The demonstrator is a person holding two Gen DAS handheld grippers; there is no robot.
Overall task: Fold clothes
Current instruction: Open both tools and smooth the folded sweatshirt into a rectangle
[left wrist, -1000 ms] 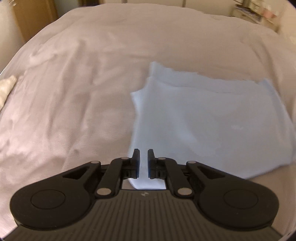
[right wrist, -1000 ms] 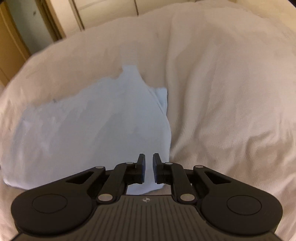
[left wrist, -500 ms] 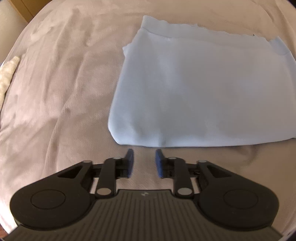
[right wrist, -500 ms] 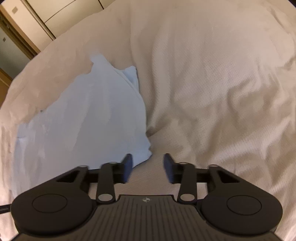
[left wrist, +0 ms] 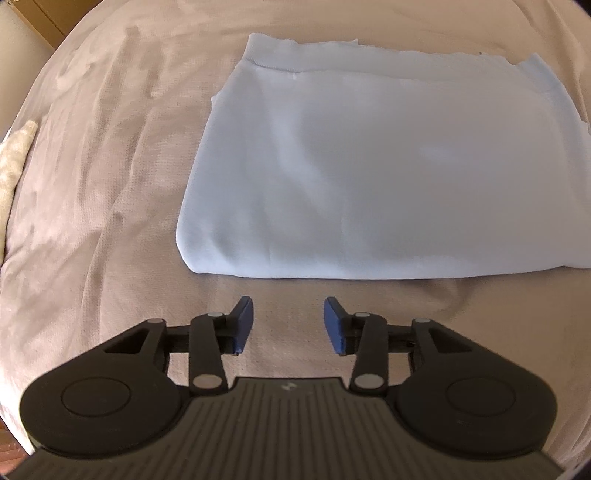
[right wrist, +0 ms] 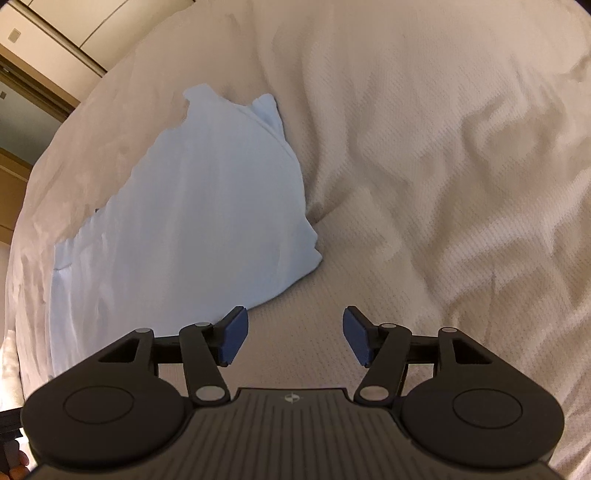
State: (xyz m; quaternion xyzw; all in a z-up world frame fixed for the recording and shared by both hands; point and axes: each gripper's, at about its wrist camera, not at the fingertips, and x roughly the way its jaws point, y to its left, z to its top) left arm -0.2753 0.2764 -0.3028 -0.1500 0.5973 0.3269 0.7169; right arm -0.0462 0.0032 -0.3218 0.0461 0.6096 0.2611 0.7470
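A light blue garment (left wrist: 369,173) lies folded flat on the beige bed cover (left wrist: 110,184). Its folded edge runs along the near side in the left wrist view. My left gripper (left wrist: 289,325) is open and empty, just short of that near edge. In the right wrist view the same garment (right wrist: 184,229) lies to the left, with its near right corner ahead of my left finger. My right gripper (right wrist: 293,339) is open and empty over bare bed cover (right wrist: 443,184), beside that corner.
A cream fuzzy cloth (left wrist: 14,166) lies at the bed's left edge. Wooden furniture (left wrist: 40,18) stands beyond the far left. Cabinet doors and a doorway (right wrist: 37,74) stand past the bed. The cover is wrinkled on the right.
Both grippers were shut on the garment's near edge a second ago. They have let go, opened wide and pulled back, and the garment now lies folded on the bed.
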